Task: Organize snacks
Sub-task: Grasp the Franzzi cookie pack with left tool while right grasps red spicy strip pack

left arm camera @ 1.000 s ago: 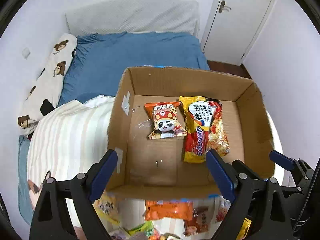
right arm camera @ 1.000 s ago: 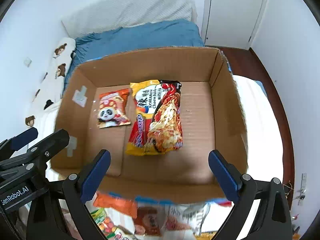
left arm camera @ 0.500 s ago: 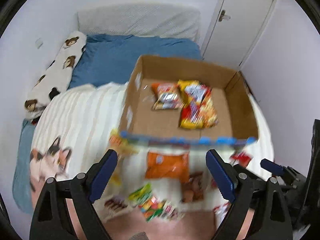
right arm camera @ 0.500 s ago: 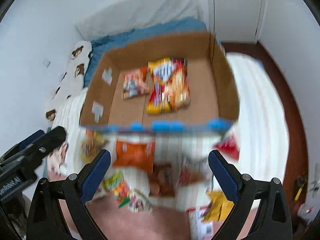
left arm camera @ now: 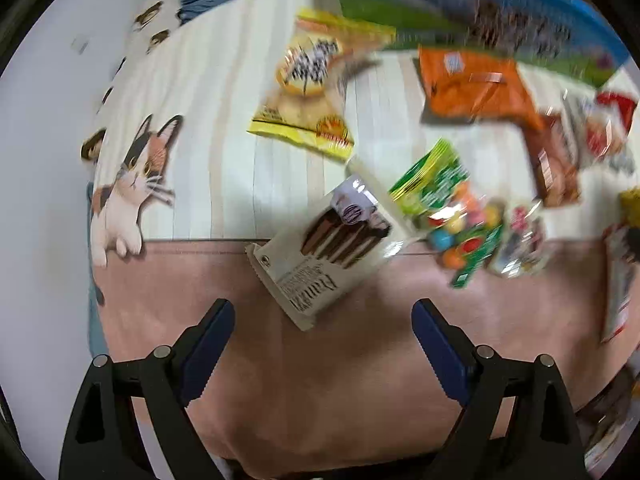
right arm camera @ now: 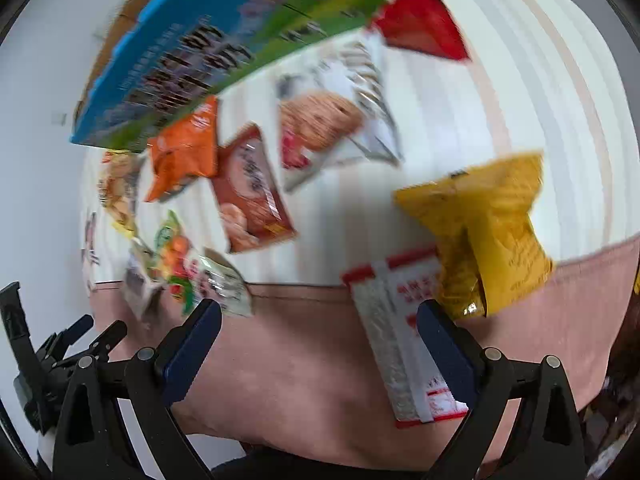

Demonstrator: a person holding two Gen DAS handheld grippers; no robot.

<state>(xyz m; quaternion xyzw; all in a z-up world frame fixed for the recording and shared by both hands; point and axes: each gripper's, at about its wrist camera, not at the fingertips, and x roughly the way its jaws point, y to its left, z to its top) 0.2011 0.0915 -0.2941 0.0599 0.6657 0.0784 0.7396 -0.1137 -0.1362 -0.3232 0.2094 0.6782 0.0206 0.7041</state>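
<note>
Both views have swung down from the box interior, which filled them a second ago, to the loose snacks on the bed; that suggests the next pick is being lined up.

The left tool (left arm camera: 322, 330) is wide open and holds nothing. Just above it, in the lower middle of the frame, a white chocolate-stick box (left arm camera: 324, 248) lies across the edge between the striped blanket (left arm camera: 224, 128) and the pink cover (left arm camera: 320, 380), untouched. A yellow bag (left arm camera: 308, 92), an orange bag (left arm camera: 476, 84) and a green candy bag (left arm camera: 444, 200) lie farther up.

The right tool (right arm camera: 318, 330) is also wide open and empty. A red-and-white packet (right arm camera: 396, 336) lies between its fingers, close to the right one, though contact is unclear through the blur. A mustard-yellow bag (right arm camera: 484, 220) overlaps that packet's upper end. The printed box (right arm camera: 224, 44) fills the upper left.
</note>
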